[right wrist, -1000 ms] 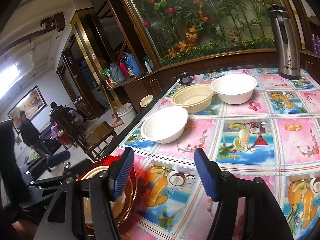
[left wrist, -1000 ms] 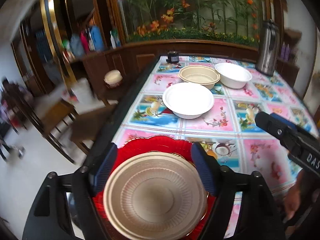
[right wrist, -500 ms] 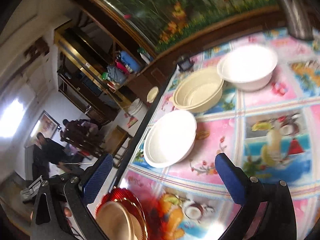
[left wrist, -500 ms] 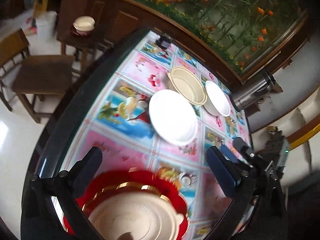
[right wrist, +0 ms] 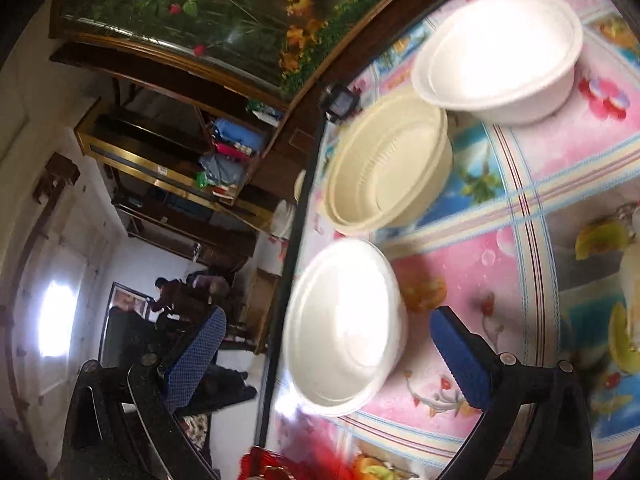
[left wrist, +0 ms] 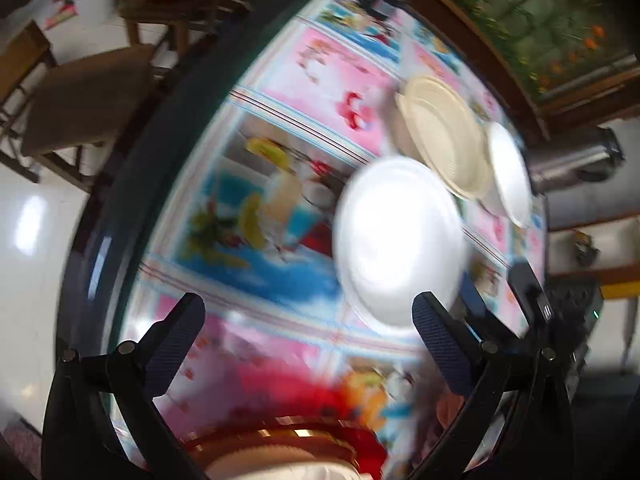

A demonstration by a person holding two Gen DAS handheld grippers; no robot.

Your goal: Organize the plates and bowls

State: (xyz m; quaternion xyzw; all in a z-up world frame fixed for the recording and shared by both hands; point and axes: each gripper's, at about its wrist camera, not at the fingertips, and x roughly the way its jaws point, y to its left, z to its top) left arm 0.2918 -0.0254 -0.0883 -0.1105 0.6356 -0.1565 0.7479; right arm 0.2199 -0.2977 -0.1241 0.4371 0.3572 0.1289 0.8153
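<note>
My left gripper (left wrist: pixel 308 344) is open and empty above the tablecloth. Below it a cream plate (left wrist: pixel 280 466) lies on a red plate (left wrist: pixel 360 442). Ahead and to the right sits the near white bowl (left wrist: pixel 400 240), then a cream bowl (left wrist: pixel 444 136) and a far white bowl (left wrist: pixel 508 172). My right gripper (right wrist: pixel 328 360) is open wide, and the near white bowl (right wrist: pixel 344 328) lies between its blue pads (right wrist: pixel 460 360) without touching them. Beyond it stand the cream bowl (right wrist: pixel 384 168) and the far white bowl (right wrist: pixel 500 52). The red plate (right wrist: pixel 260 466) shows at the bottom edge.
A steel flask (left wrist: pixel 576 160) stands at the far right of the table. A small dark object (right wrist: pixel 340 102) sits at the far edge. The table's dark rim (right wrist: pixel 288 280) runs close to the near bowl's left. A wooden chair (left wrist: pixel 88 96) stands beside the table, with people (right wrist: pixel 172 292) far behind.
Both grippers opened wide and moved forward over the table toward the near white bowl while rolling. The red plate stack slid to the bottom of both views.
</note>
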